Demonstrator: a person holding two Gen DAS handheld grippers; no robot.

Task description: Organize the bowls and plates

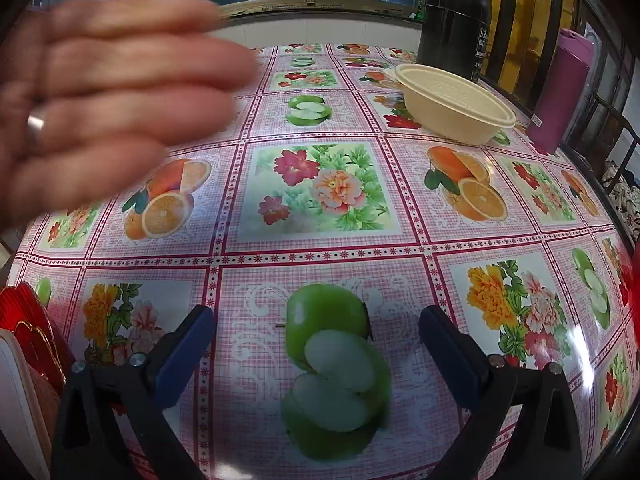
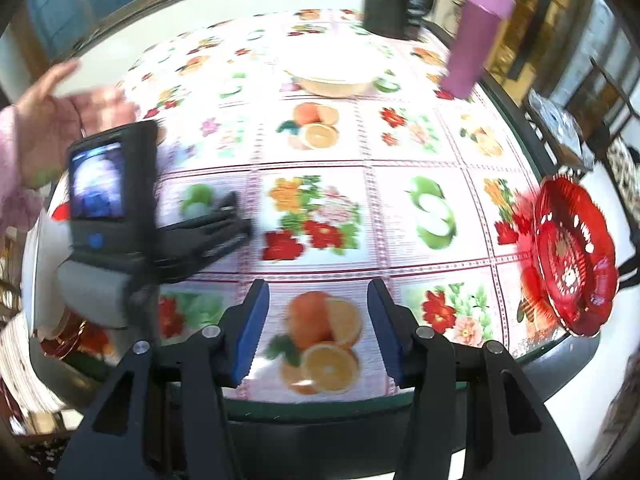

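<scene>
The left claw (image 1: 318,354) hangs over the near part of the table (image 1: 400,240), its blue pads spread wide with nothing between them but a printed green apple on the cloth. At the near left edge of that view a stack of dishes (image 1: 28,340) shows only in part: red ribbed rims with gold trim and a pale edge, too cut off to count.

The right claw (image 2: 318,334) is also spread, less widely, and empty, above a printed orange at the table's near rim. Its view is blurred. It alone shows the red plate (image 2: 574,256) at the near right edge of the table, tilted so its ribbed face turns toward the camera, its long axis running near to far; whether part of it hangs past the rim cannot be told. It also shows the left claw from the side (image 2: 216,226), with a small lit screen on its back, and beside it a hand (image 2: 52,120) in a pink sleeve.

In the left view that hand (image 1: 108,96) fills the upper left, fingers flat and pointing right, a ring on one finger.

Farther on, toward the far right, a cream bowl (image 1: 456,102) sits upright, mouth up. Behind it stands a black canister (image 1: 454,24) with white lettering too small to read, and to its right a purple flask (image 1: 558,92) with a small label, also unreadable. Windows run along the far wall.
</scene>
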